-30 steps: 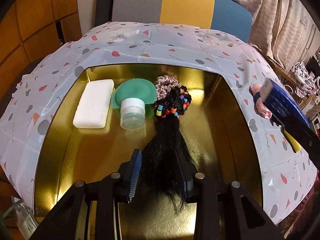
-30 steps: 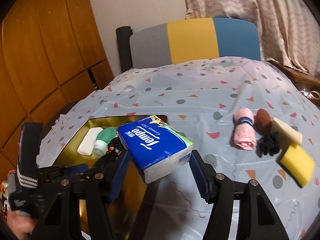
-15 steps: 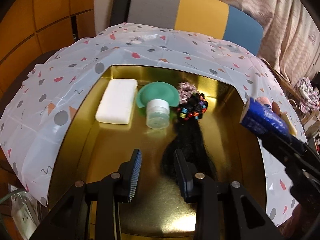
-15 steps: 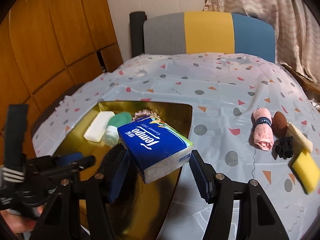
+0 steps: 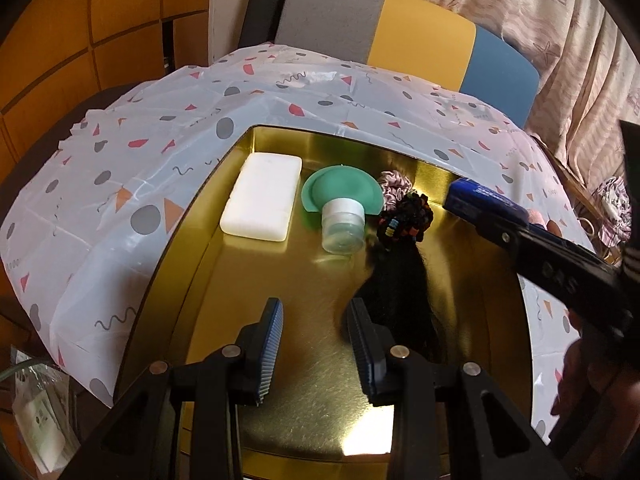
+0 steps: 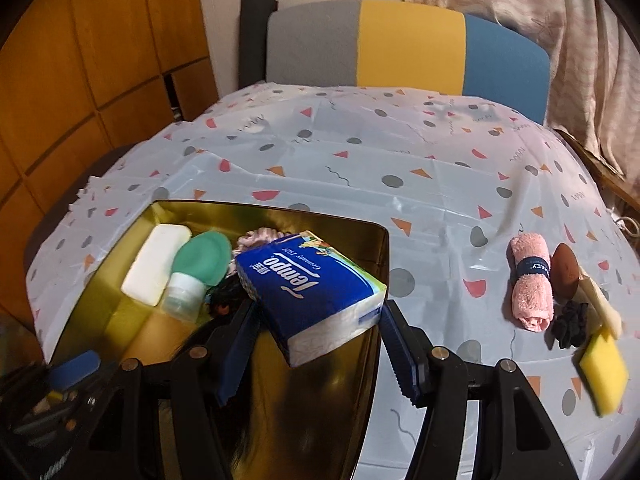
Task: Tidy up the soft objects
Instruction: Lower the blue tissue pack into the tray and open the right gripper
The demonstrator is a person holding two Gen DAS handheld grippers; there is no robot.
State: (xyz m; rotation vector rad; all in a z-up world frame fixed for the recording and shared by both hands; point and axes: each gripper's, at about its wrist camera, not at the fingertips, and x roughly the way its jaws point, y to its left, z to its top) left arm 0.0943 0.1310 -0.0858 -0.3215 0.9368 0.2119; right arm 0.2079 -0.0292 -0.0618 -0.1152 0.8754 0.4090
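Observation:
My right gripper [image 6: 316,344] is shut on a blue Tempo tissue pack [image 6: 308,288] and holds it above the right half of the gold tray [image 6: 360,400]. The pack also shows in the left wrist view [image 5: 480,204]. My left gripper [image 5: 314,344] is open and empty, low over the tray [image 5: 304,432]. In the tray lie a white soap-like block [image 5: 262,196], a green squeeze bottle [image 5: 340,204], a pink scrunchie [image 5: 396,186] and a black hairpiece with coloured beads [image 5: 400,272].
On the patterned tablecloth [image 6: 360,152] to the right lie a rolled pink towel [image 6: 530,280], a brown sponge [image 6: 565,270], a black scrunchie [image 6: 570,324], a beige pad [image 6: 600,300] and a yellow sponge [image 6: 604,368]. A chair [image 6: 408,44] stands behind the table.
My right gripper has carried the tissue pack left, from over the tablecloth to over the tray. My left gripper has pulled back left off the black hairpiece.

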